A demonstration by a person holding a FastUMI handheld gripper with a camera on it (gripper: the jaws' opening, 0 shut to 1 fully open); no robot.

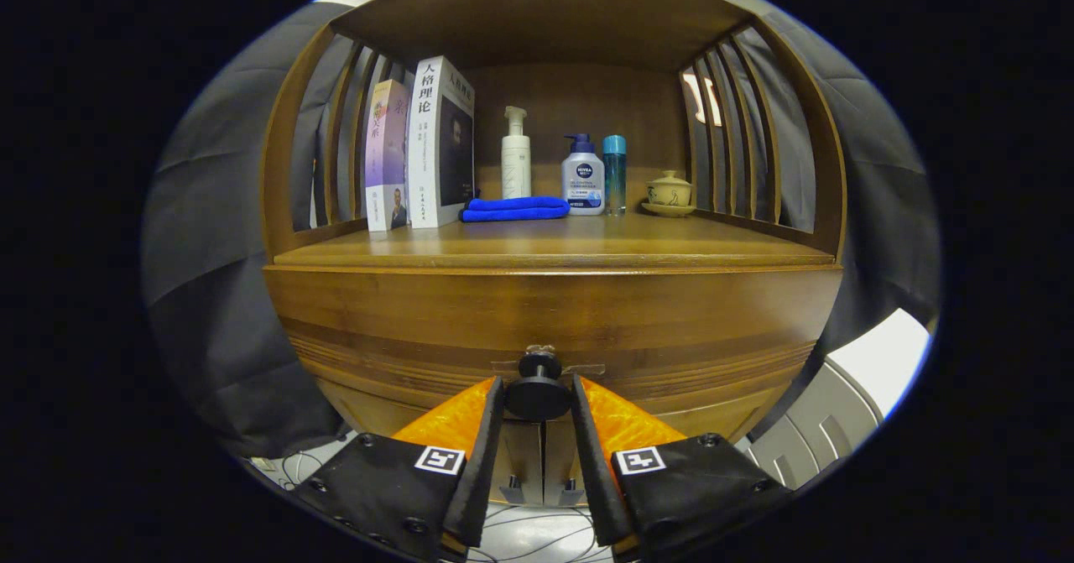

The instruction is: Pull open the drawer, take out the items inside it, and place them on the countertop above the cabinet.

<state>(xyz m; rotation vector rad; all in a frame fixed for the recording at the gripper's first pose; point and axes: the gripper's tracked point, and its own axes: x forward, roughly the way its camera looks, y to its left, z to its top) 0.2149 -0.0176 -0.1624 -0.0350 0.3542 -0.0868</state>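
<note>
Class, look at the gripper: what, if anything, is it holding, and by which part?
The gripper is closed on the drawer's black knob, one finger pressing each side of its round head. The drawer looks not yet pulled open.

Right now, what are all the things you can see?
Cabinet: one, brown wood, drawer shut.
Knob: one, black, on the drawer front.
Books: two, upright on the countertop, leftmost of the row.
Cloth: one, blue, folded, beside the books.
Pump bottle: one, white, behind the cloth.
Lotion bottle: one, white with a blue top.
Slim bottle: one, blue-green.
Lidded cup: one, cream, on a saucer, far end of the row.
Fingers: two, black with orange; gripper closed around the knob.
</note>
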